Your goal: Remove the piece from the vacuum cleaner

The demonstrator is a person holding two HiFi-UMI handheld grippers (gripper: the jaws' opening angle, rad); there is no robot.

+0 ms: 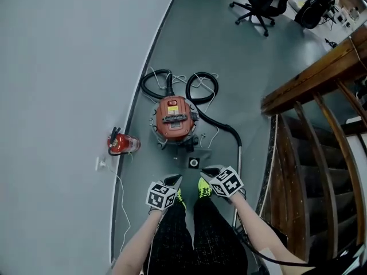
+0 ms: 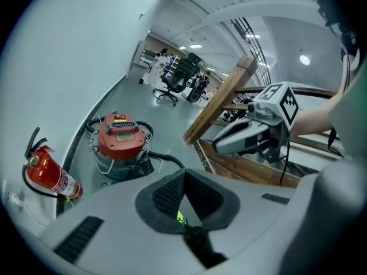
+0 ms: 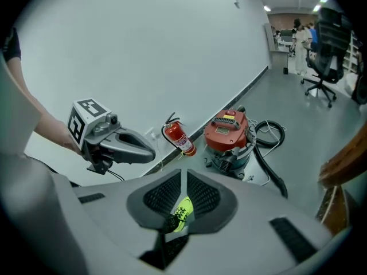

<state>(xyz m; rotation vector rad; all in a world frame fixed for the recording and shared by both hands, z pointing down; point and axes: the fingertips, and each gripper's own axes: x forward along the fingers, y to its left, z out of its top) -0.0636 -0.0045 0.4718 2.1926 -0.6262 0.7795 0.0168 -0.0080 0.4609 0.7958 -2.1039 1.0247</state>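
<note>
Vacuum cleaner [image 1: 174,118], round and red-topped, is seen standing on the grey floor [image 1: 229,67] close to the pale wall [image 1: 57,96], on the far side of both grippers and touched by neither. Its black hose [image 1: 221,125] is looped on the floor at the far side and carried round the right of the body to a metal tube [image 1: 238,176], which runs toward the near side just right of the right gripper [image 1: 207,169]. A red fire extinguisher [image 1: 121,144] is placed at the foot of the wall, left of the vacuum cleaner and apart from it. A small dark square item [image 1: 194,162] is seen on the floor just on the near side of the machine; what it is cannot be told.

The left gripper [image 1: 174,181] is held in the air at the near left, its jaws closed fully together with nothing caught between them. The right gripper is held just beside it, its pads [image 3: 203,195] parted only by a thin slit, through which a yellow-green shoe [image 3: 182,212] is seen on the floor beneath; nothing is gripped. A wooden staircase [image 1: 321,153] is seen at the right, and a black office chair [image 1: 261,2] at the far end.
</note>
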